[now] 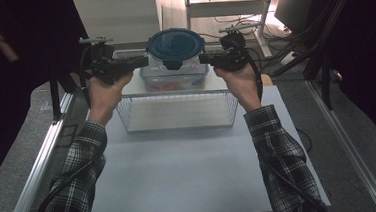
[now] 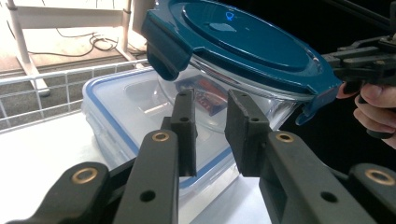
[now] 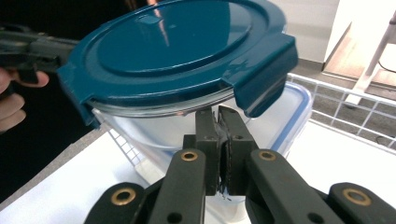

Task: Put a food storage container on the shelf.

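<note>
The right claw (image 3: pixel 219 122) is closed under the rim of the round glass bowl (image 3: pixel 154 128) with the blue lid (image 1: pixel 175 44). The left claw (image 2: pixel 212 123) stands partly open at the opposite wall, not visibly pressing. The bowl sits tilted on a rectangular box (image 1: pixel 174 79) at the bench's far end (image 1: pixel 180 161). This looks like the lifting step; next the left claw must grip. Both forearms reach forward, with the claws pointing inward.
</note>
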`<action>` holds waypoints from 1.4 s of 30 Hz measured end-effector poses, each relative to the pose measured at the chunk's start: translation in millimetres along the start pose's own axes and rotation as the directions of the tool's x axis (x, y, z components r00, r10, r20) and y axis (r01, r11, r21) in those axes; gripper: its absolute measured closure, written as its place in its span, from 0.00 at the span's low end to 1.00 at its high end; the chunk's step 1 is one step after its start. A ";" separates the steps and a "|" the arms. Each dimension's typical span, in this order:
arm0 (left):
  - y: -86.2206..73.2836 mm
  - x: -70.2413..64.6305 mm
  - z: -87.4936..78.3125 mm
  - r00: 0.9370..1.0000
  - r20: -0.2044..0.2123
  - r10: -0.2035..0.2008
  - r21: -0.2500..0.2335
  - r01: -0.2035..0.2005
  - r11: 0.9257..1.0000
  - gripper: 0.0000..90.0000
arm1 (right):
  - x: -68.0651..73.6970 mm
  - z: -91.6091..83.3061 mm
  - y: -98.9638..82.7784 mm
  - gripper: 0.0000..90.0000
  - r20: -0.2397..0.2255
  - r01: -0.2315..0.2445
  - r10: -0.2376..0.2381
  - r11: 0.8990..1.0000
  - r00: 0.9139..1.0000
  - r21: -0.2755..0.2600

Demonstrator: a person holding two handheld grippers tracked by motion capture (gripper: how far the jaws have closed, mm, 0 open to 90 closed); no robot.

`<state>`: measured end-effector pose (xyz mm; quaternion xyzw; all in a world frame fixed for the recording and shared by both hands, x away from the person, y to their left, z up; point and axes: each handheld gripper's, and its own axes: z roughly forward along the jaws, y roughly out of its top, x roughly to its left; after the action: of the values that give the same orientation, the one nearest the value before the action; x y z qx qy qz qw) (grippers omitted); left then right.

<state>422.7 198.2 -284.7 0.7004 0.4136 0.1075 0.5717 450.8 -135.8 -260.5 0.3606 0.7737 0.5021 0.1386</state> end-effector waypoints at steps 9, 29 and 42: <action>3.1 -5.3 4.4 1.000 -0.023 0.008 -0.004 -0.008 1.000 0.81 | -6.0 6.0 2.5 0.94 0.011 -0.019 0.019 1.000 1.000 -0.004; -72.9 -29.8 -7.2 0.992 -0.012 0.126 0.091 -0.124 0.988 0.19 | 25.6 -8.2 -64.7 0.24 -0.058 0.115 -0.115 0.993 0.992 0.004; -121.1 -41.3 -9.6 0.988 0.002 0.153 0.140 -0.152 0.978 0.10 | 34.9 -12.3 -107.1 0.08 -0.098 0.146 -0.142 0.989 0.985 0.031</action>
<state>335.3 176.6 -376.0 0.7680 0.3675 0.1247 0.5094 374.3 -145.0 -343.7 0.2821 0.8128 0.4926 0.1306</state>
